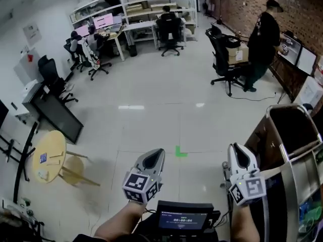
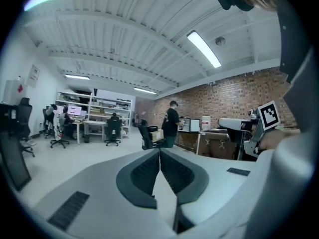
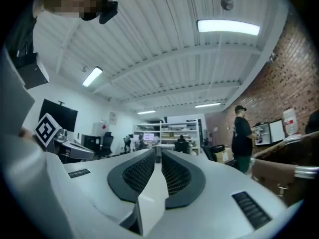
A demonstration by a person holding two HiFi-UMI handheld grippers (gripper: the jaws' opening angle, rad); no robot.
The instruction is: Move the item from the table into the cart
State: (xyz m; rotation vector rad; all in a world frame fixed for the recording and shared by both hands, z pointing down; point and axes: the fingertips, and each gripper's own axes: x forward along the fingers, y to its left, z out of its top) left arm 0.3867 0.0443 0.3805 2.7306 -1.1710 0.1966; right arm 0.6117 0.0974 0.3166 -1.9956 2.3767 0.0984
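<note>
Left gripper point(image 1: 154, 153) empty, jaws pressed together, right gripper point(image 1: 237, 149) empty, jaws barely parted, cart point(image 1: 282, 150) just right of it

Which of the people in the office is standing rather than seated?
The person in dark clothes and a cap beside the brick wall, upright on both feet; the other people sit at the far desks.
</note>
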